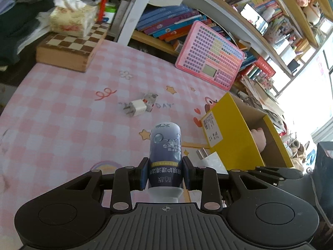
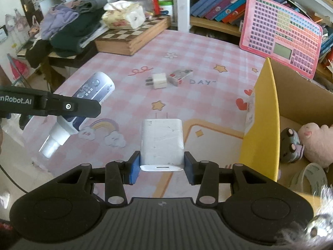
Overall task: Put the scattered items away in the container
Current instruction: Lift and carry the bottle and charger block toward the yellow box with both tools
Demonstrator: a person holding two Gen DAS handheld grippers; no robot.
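Your counter (image 2: 187,48) lies bare across its near middle, room enough to pass. Ahead, the small plug (image 2: 158,80) and the little packet (image 2: 180,75) lie touching, mid-counter. The box (image 2: 268,112) stands at the right edge, its yellow wall upright between your charger (image 2: 162,143) and the opening; inside, a plush (image 2: 316,141), a toy car (image 2: 291,145) and a tape roll (image 2: 310,179) leave bare floor at the back. The chessboard (image 2: 133,37) blocks the far left, the pink board (image 2: 281,33) the far right.

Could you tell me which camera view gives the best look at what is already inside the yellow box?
The right wrist view: it looks over the yellow box's wall and shows a pink plush toy, a small toy car and a tape roll inside. The left wrist view shows only part of the plush in its shadowed interior.
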